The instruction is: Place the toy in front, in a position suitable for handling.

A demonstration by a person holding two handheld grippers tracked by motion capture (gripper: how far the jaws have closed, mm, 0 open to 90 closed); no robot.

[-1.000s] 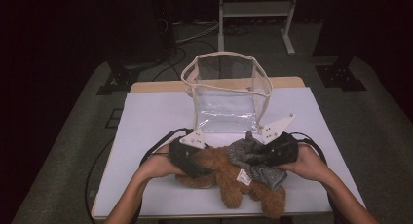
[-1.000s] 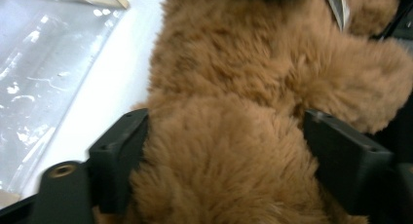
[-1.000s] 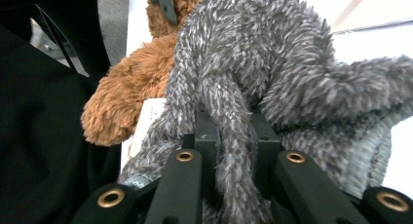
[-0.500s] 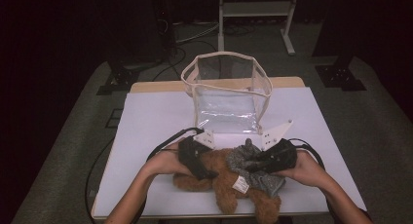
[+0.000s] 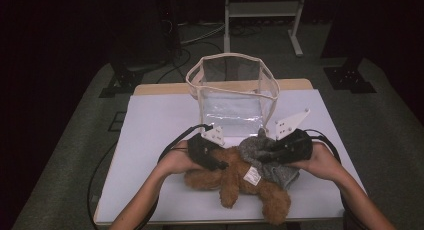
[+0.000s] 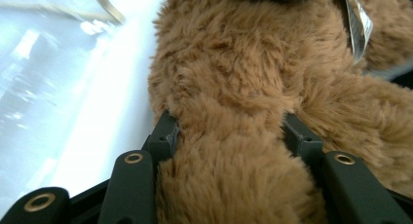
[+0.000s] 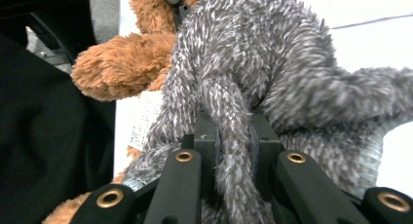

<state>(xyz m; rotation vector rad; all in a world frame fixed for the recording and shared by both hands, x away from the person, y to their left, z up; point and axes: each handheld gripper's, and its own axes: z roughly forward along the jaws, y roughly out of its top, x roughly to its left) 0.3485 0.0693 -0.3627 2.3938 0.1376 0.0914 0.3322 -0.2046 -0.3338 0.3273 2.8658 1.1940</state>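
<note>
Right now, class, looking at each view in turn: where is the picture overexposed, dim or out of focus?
High view: lit white table, dark surroundings, clear plastic bag glinting. Left gripper view: table bleached by glare at left, fluffy brown plush toy soft this close. Right gripper view: shaggy grey plush toy fairly sharp, background washed out.

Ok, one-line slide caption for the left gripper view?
Left tool closed on the fluffy brown plush toy beside the clear plastic bag.

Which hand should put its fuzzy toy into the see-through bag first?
Probably the right. The right gripper is shut on the grey plush toy, which lies closest to the clear plastic bag. The left gripper clamps the brown plush bear, which lies partly under the grey one.
</note>
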